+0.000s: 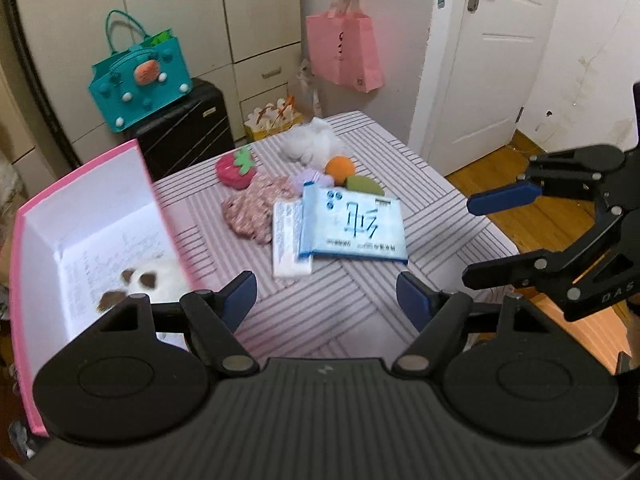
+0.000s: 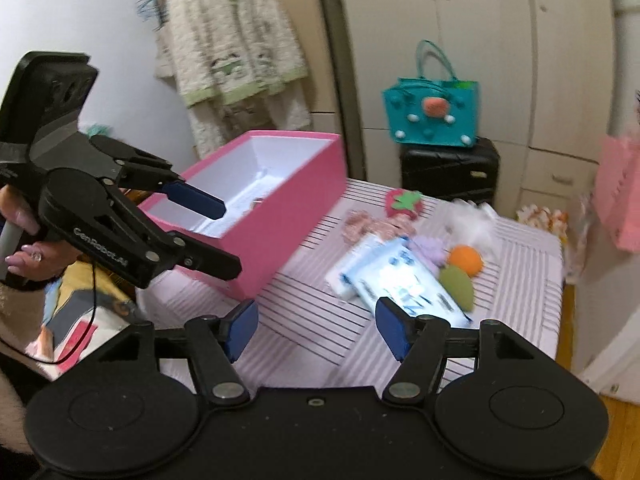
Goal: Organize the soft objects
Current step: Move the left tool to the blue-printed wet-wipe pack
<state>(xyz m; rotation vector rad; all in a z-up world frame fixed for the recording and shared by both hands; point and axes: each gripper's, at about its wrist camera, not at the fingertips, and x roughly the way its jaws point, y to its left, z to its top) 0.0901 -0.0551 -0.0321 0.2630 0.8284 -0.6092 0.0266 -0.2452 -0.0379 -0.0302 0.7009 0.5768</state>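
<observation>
- The left tongs (image 1: pixel 326 294) hang over the striped bench (image 1: pixel 360 312) with their blue pads spread wide and nothing between them
- The right tongs (image 2: pixel 316 330) are likewise spread and empty above the bench; in the left wrist view they (image 1: pixel 476 236) come in from the right side, jaws parted
- Just left of the left tongs stands the pink box (image 1: pixel 36 280), open at the top, with a white plush toy with brown patches (image 1: pixel 148 280) lying inside it
- Straight ahead of the left tongs lies a blue tissue pack (image 1: pixel 352 224), resting partly over a white tissue pack (image 1: pixel 286 240) beside it
- Beyond the packs and to their left is a pink floral cloth item (image 1: pixel 256 210), touching the white pack
- Farther ahead sit a red strawberry plush (image 1: pixel 236 170), a lilac soft piece (image 1: pixel 308 178), an orange ball (image 1: pixel 340 168) and a green leaf-shaped piece (image 1: pixel 364 186), all close together
- A white fluffy toy (image 1: pixel 312 142) lies at the far edge of the bench
- Past the bench a teal bag (image 1: pixel 140 80) sits on a black suitcase (image 1: pixel 188 128), and a pink paper bag (image 1: pixel 344 52) hangs on the wall
- In the right wrist view the box (image 2: pixel 288 216) is ahead and to the left of the right tongs, the packs ahead and to the right
</observation>
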